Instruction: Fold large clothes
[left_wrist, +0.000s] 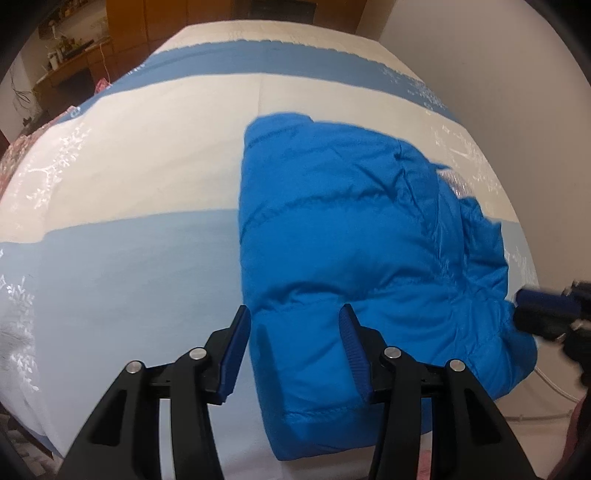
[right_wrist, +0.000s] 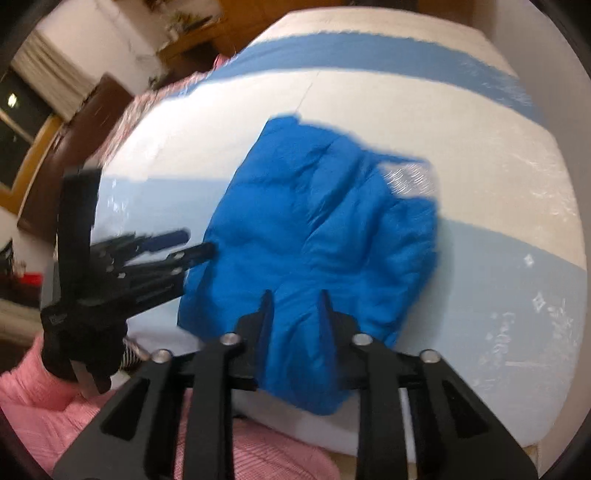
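Observation:
A puffy blue jacket (left_wrist: 351, 221) (right_wrist: 325, 221) lies folded into a thick bundle on a bed (left_wrist: 129, 166) (right_wrist: 480, 147) with blue and white stripes. A silver patch of lining (left_wrist: 452, 181) (right_wrist: 406, 177) shows at its far right. My left gripper (left_wrist: 293, 310) (right_wrist: 195, 242) straddles the bundle's near left edge; padded cloth fills the gap between its pads. My right gripper (right_wrist: 295, 295) pinches puckered fabric at the near right edge, and it appears blurred in the left wrist view (left_wrist: 517, 299).
A white wall (left_wrist: 517, 74) runs along the bed's right side. Wooden furniture (left_wrist: 74, 62) stands beyond the far left corner, and pink patterned cloth (left_wrist: 14, 155) lies at the left edge. A gloved hand (right_wrist: 81, 339) and pink sleeve (right_wrist: 37, 398) carry the left gripper.

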